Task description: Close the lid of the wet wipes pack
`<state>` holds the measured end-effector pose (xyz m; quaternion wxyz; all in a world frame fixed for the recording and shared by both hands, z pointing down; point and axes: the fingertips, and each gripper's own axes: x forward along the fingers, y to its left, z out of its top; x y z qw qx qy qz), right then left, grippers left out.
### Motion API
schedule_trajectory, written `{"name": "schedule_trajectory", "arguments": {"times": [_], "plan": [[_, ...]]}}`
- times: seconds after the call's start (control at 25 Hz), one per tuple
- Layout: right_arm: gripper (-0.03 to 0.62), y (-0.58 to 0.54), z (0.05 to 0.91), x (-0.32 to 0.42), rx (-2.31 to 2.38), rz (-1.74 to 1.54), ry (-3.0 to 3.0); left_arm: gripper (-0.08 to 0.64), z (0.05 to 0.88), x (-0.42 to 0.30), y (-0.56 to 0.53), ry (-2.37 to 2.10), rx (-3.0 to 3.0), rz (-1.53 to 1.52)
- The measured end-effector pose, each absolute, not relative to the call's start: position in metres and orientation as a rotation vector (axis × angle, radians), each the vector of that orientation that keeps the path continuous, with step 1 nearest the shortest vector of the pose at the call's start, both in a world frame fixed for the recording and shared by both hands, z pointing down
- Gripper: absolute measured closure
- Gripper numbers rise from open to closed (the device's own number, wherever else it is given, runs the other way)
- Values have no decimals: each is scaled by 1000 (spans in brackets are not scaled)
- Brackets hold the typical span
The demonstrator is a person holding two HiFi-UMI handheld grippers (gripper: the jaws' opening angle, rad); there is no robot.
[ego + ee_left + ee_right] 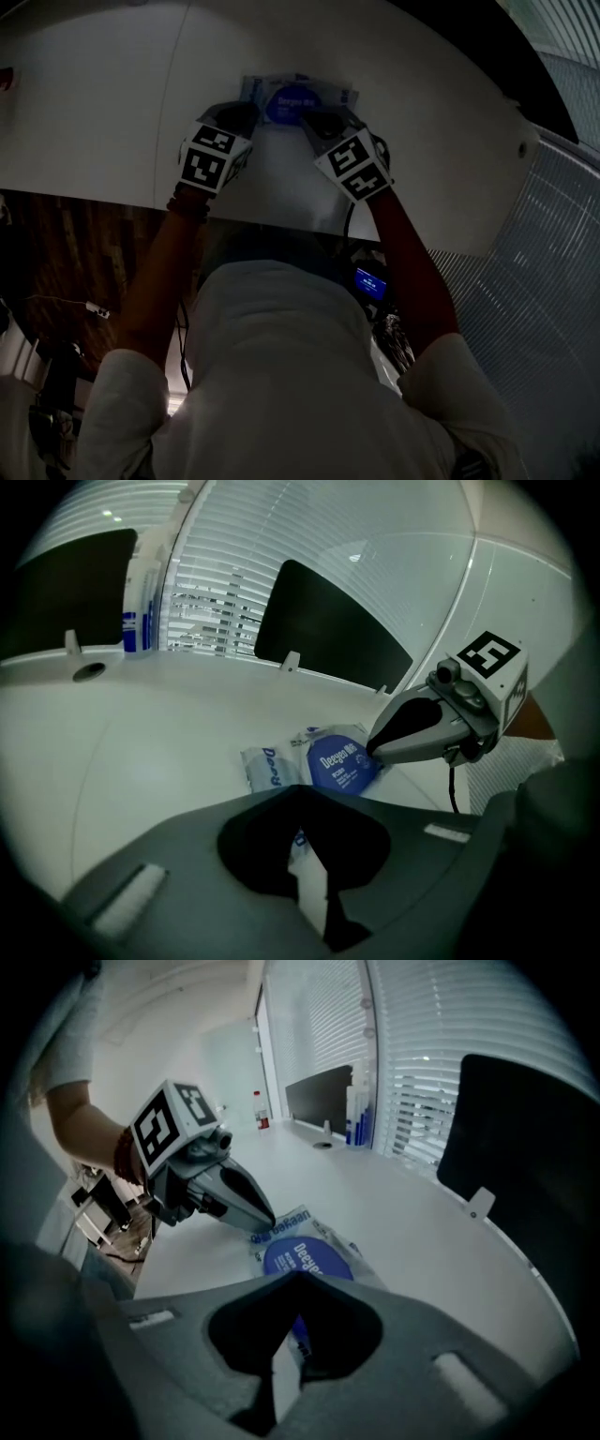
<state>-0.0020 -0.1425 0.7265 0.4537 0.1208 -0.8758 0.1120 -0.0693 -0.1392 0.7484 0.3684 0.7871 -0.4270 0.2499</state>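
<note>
The wet wipes pack (295,98) is lying on the surface (112,112), in from its near edge. We are pinning its end with the left hand-held gripper (269,1224), jaws together. The right hand-held gripper (373,751), likewise closed, is bearing on the blue lid (339,764); we are aiming for square, centred pressure.

White table (84,122) — dark panel (328,635) at far edge (blinds (225,592) behind), blue-labelled bottle (137,611).

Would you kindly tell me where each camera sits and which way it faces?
Head view: on the head, facing down at the table; arms, grippers show.
Left gripper view: on the left gripper, facing the wipes pack; right gripper shows.
Right gripper view: on the right gripper, facing the pack; left gripper shows.
Shared: the pack.
</note>
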Motion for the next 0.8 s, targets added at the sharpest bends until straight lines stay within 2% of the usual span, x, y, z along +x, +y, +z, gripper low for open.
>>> {"name": "schedule_trajectory", "arguments": {"times": [0.8], "plan": [[591, -157, 500, 13, 945, 262, -2557, 557, 525, -48, -146, -1229, 2299, 335]]}}
